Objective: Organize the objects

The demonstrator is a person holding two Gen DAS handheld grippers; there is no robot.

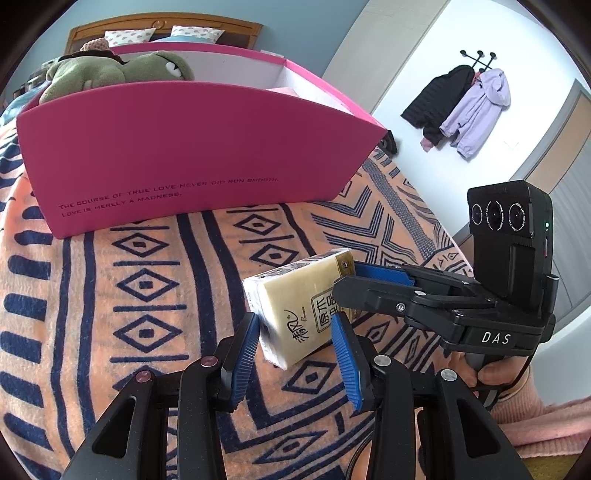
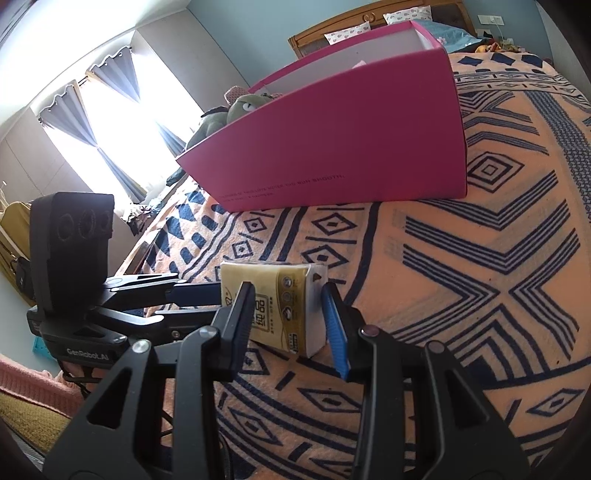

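A yellow tissue pack (image 1: 295, 295) (image 2: 273, 284) is held just over the orange patterned blanket (image 1: 140, 332) by both grippers. My left gripper (image 1: 295, 321) is shut on its near end, blue pads pressing both sides. My right gripper (image 1: 347, 284) comes in from the right and clamps the far end. In the right wrist view the right gripper (image 2: 287, 291) squeezes the pack, with the left gripper (image 2: 218, 302) reaching in from the left. Whether the pack touches the blanket I cannot tell. Behind stands a pink open box (image 1: 184, 147) (image 2: 351, 129) with a green plush toy (image 1: 110, 72) (image 2: 240, 107) inside.
A white divider splits the box's inside. Pillows and a wooden headboard (image 1: 166, 29) lie beyond it. Jackets hang on a wall rack (image 1: 461, 103) at the right. A curtained bright window (image 2: 103, 122) is off the bed's left side. A hand (image 1: 491, 373) in a pink sleeve holds the right gripper.
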